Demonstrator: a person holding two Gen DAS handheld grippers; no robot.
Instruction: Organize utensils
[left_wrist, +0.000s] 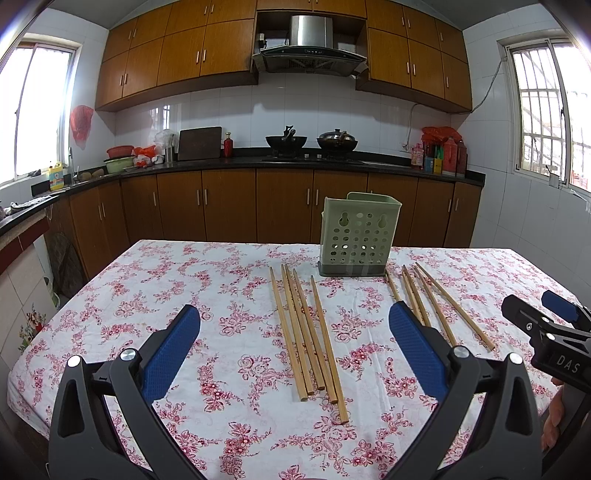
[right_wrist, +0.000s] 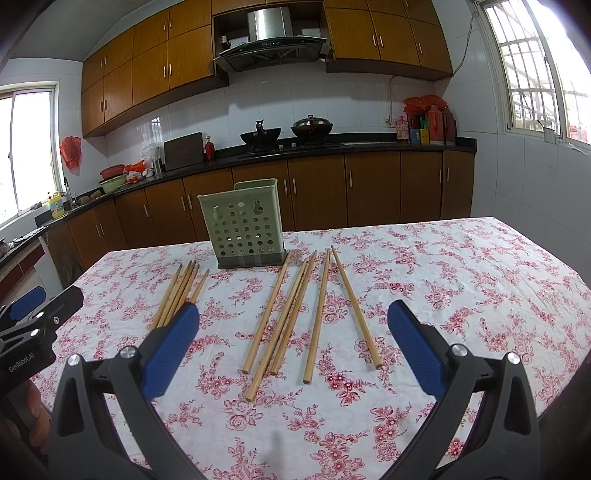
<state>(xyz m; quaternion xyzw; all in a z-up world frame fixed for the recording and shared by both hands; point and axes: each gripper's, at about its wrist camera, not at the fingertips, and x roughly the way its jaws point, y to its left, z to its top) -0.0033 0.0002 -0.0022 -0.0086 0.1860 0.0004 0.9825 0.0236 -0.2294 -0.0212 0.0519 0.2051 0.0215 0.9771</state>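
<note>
A pale green perforated utensil holder (left_wrist: 359, 235) (right_wrist: 243, 229) stands upright at the far side of the table. Several wooden chopsticks lie flat in two groups in front of it: a left group (left_wrist: 308, 332) (right_wrist: 181, 291) and a right group (left_wrist: 439, 306) (right_wrist: 314, 314). My left gripper (left_wrist: 295, 328) is open above the left group, nothing between its blue pads. My right gripper (right_wrist: 293, 325) is open above the right group, also holding nothing. Each gripper shows at the edge of the other's view: the right gripper (left_wrist: 546, 325) and the left gripper (right_wrist: 33, 314).
The table wears a white cloth with red flowers (left_wrist: 207, 295) (right_wrist: 461, 280). Behind it runs a dark kitchen counter (left_wrist: 240, 164) with two woks on the stove (left_wrist: 286, 142), a cutting board and bottles. Brown cabinets line the wall. A hand (right_wrist: 35, 410) holds the left gripper.
</note>
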